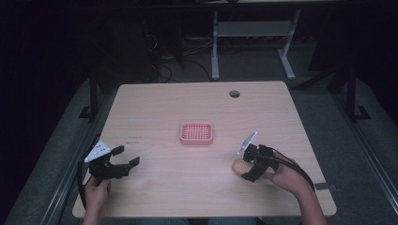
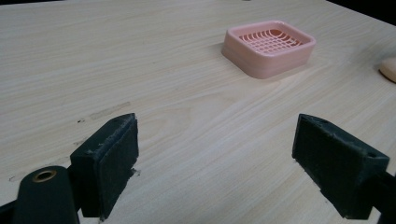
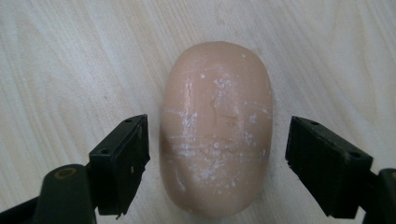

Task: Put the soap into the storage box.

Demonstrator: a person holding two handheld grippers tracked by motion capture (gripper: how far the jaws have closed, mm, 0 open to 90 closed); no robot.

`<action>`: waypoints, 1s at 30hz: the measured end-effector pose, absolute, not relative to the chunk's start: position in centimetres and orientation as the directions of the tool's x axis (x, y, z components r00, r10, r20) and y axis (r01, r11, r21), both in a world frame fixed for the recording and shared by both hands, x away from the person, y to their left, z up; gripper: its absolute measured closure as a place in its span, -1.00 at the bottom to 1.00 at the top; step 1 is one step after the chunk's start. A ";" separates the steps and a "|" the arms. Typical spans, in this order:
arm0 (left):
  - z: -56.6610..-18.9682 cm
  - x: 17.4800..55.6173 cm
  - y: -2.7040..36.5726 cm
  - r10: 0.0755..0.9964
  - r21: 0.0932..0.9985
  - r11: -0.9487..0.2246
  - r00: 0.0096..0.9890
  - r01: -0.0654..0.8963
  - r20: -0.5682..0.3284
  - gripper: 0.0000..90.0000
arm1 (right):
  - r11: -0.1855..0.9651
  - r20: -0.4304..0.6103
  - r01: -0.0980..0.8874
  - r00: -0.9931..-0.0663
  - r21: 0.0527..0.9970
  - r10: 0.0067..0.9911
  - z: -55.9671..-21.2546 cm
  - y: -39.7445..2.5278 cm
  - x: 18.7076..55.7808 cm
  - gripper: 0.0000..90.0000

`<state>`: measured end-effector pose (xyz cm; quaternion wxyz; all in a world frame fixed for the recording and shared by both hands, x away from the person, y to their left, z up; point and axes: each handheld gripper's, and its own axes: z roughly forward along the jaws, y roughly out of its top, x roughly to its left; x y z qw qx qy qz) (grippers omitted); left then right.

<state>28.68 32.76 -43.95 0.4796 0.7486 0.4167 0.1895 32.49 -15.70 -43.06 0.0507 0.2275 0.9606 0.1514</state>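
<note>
Pale wood grain runs across the bench (image 1: 187, 187), and the pink soap dish (image 1: 197, 133) at its middle serves as the landmark for everything else. Well to the left of the dish and nearer the person, the left gripper (image 1: 126, 157) hovers low over bare wood with its jaws spread wide and nothing between them; in the left gripper view the dish (image 2: 268, 46) sits ahead and to the right, so this hand looks idle, angled toward the centre. To the right of the dish and a little nearer the person lies the bar of soap (image 3: 215, 126), a peach oval flat on the wood. The right gripper (image 1: 248, 161) is tipped steeply down over it, the person's right hand (image 1: 286, 178) gripping from behind; its jaws are released, one on each long side of the bar, with a gap on both sides. The step in hand seems to be the approach for the grasp. The next move probably calls for closing squarely on the bar's flanks; it looks smooth and rounded and could squirt out, so a gentle, centred squeeze seems wise before lifting it toward the dish.
</note>
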 end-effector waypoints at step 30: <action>-44.0 28.7 32.7 0.803 0.876 -0.198 0.585 0.439 -0.111 -0.68 | 0.860 -0.011 0.441 -0.888 0.259 0.459 -44.4 -15.0 33.2 -0.32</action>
